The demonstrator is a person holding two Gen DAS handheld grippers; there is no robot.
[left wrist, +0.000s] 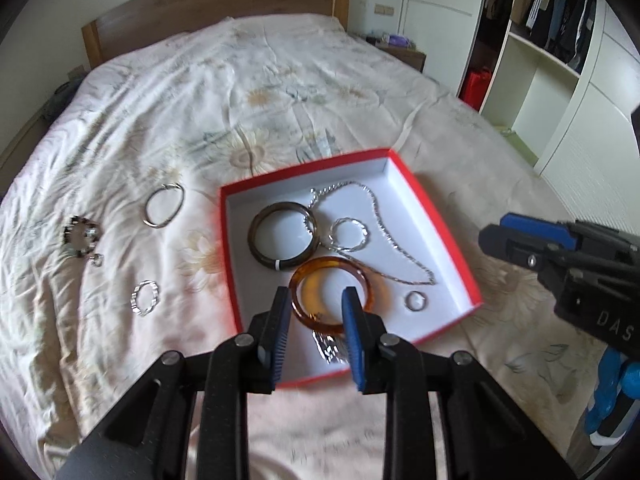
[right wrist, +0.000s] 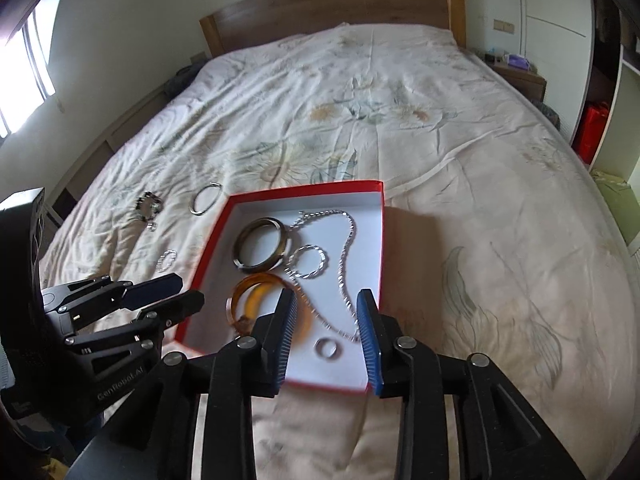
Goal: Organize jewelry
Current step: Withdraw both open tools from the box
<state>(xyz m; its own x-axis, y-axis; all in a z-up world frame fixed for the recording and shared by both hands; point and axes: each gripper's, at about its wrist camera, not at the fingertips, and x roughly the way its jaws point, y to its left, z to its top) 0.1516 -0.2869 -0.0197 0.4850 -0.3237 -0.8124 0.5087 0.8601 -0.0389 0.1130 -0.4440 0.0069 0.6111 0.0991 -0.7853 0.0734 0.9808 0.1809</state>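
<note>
1. Your bed [left wrist: 280, 92] fills both views, its floral cover wrinkled, and the red box [left wrist: 436, 216] sits on it right in front of you.
2. Your left gripper [left wrist: 316, 300] hangs over the box's near edge, tilted down at it. Its jaws are partway apart with nothing between the pads; the amber bangle [left wrist: 304, 280] just shows through the gap, lying loose on the box floor.
3. Your right gripper [right wrist: 328, 304] is the same deal: jaws parted, empty, angled down over the near right corner of the box.
4. Inside the box you've got a dark bangle [left wrist: 260, 252] beside the amber one, a silver chain [left wrist: 380, 216] draped across the white floor, a twisted silver bracelet [left wrist: 349, 234] and a small ring [left wrist: 416, 301].
5. Loose on the cover, left of the box: a thin silver bangle [left wrist: 164, 205], a dark beaded bracelet [left wrist: 80, 236], a small silver bracelet [left wrist: 145, 298].
</note>
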